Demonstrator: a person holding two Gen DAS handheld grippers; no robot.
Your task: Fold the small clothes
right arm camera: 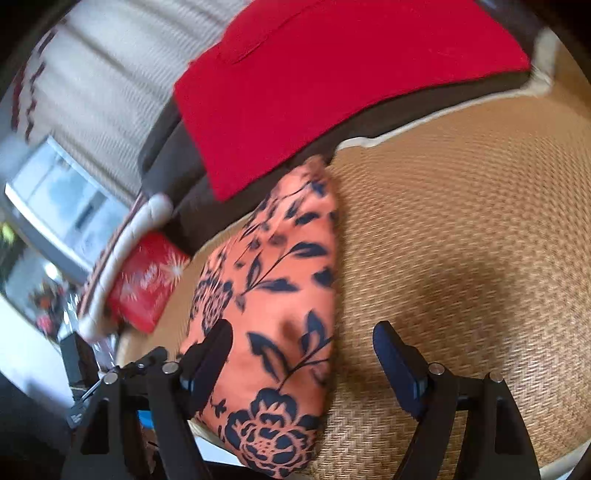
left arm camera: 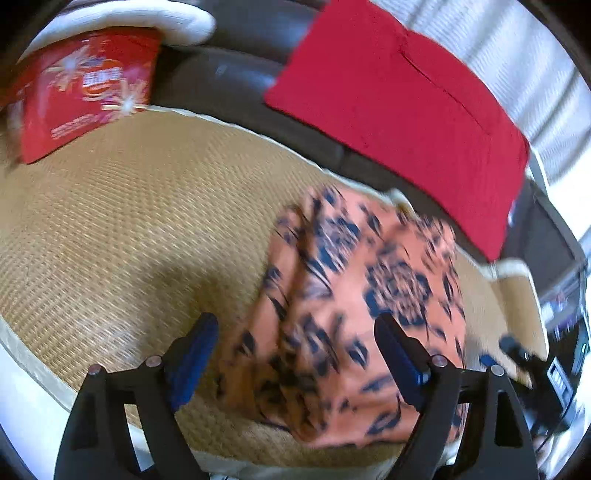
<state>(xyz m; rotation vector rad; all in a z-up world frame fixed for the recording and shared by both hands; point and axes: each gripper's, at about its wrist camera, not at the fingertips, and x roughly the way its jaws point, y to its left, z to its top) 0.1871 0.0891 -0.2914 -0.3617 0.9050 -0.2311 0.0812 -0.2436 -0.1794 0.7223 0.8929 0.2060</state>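
An orange garment with a dark blue flower print [left arm camera: 343, 314] lies bunched on a woven straw mat [left arm camera: 129, 229]. My left gripper [left arm camera: 295, 328] is open, its fingers either side of the cloth's near left part, holding nothing. In the right wrist view the same garment [right arm camera: 273, 302] lies folded in a long strip on the mat [right arm camera: 461, 240]. My right gripper [right arm camera: 303, 336] is open above the cloth's near right edge, holding nothing. The other gripper shows at the right edge of the left wrist view [left arm camera: 517, 354].
A red cushion [left arm camera: 399, 110] leans on a dark sofa back [left arm camera: 221, 74] behind the mat. A red printed box [left arm camera: 81, 92] stands at the mat's far left, under a white pad [left arm camera: 129, 18]. In the right wrist view the cushion [right arm camera: 332, 81] and box [right arm camera: 147, 280] show too.
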